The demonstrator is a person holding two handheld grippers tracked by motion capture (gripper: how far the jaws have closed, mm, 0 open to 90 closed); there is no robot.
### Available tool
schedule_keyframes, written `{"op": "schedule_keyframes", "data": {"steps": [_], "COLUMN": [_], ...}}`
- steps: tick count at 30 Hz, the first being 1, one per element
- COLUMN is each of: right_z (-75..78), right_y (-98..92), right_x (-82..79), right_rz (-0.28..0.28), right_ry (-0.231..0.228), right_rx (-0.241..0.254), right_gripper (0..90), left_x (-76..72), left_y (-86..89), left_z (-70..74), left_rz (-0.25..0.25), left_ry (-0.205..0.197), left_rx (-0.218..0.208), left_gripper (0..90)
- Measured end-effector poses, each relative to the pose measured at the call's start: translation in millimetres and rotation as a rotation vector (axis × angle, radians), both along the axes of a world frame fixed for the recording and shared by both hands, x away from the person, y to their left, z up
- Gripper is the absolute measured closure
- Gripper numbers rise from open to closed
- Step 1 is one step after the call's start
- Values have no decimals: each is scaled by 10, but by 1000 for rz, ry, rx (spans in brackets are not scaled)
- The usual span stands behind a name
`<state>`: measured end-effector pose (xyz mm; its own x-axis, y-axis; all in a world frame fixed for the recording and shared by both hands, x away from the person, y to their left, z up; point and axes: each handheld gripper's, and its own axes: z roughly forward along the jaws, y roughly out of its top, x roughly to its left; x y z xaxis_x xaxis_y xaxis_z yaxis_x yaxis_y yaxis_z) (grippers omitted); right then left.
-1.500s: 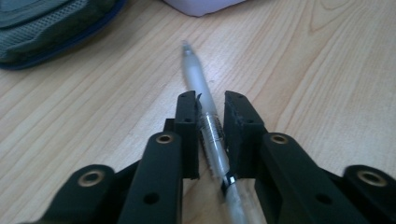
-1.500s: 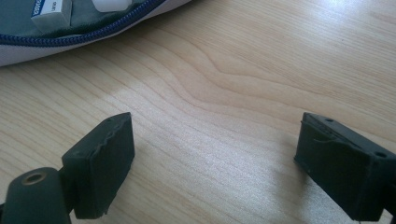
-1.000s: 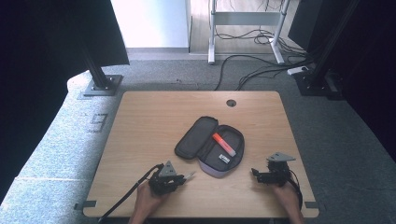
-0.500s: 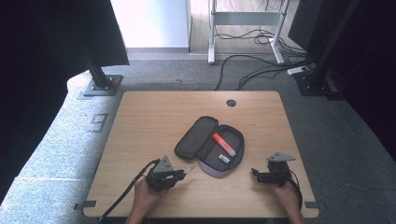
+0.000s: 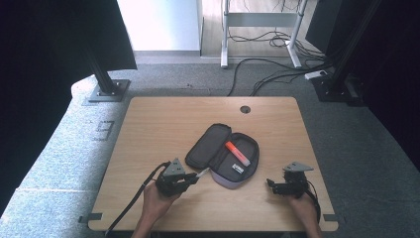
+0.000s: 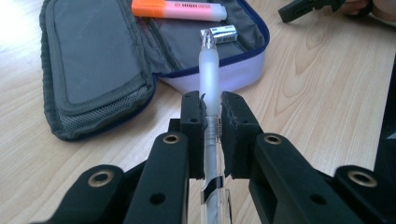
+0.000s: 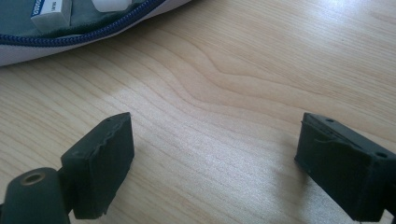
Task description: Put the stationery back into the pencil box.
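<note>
An open grey pencil case (image 5: 223,154) (image 6: 98,65) lies in the middle of the wooden table (image 5: 163,124). Inside it are an orange highlighter (image 5: 237,153) (image 6: 180,9) and a small white eraser (image 5: 238,170) (image 6: 223,33) (image 7: 49,11). My left gripper (image 5: 192,177) (image 6: 212,119) is shut on a frosted clear pen (image 5: 202,173) (image 6: 210,79), whose tip points toward the case's near edge, just above the table. My right gripper (image 5: 271,184) (image 7: 215,163) rests low over the table to the right of the case, open with nothing between its pads.
The table has a round cable hole (image 5: 245,109) near its far edge. A black stand base (image 5: 106,89) sits on the carpet at the far left, with cables (image 5: 277,74) on the floor behind. Bare wood surrounds the case.
My left gripper has risen a little with the pen, its tip now nearer the case's edge. The right gripper has stayed put.
</note>
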<state>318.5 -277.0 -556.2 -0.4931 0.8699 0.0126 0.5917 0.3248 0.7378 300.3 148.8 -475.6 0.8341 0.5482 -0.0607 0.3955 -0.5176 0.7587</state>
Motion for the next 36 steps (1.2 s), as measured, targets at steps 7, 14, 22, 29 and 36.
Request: {"op": "schedule_keyframes", "data": {"steps": [7,14,22,29,36], "right_z": [0,0,0,0,0], "right_y": [0,0,0,0,0], "right_x": [0,0,0,0,0], "right_rz": [0,0,0,0,0], "right_ry": [0,0,0,0,0], "right_rx": [0,0,0,0,0], "right_gripper": [106,106,106,106,106], "left_x": [82,189,312,400,530], "left_y": [-56,-148,-257,-363,-453], "left_z": [55,92,133,153,122], "left_rz": [5,2,-3,-12,-14], "left_ry": [-1,2,3,5,18], "left_rx": [-4,4,16,30,21], "left_gripper": [801,801,801,800,800]}}
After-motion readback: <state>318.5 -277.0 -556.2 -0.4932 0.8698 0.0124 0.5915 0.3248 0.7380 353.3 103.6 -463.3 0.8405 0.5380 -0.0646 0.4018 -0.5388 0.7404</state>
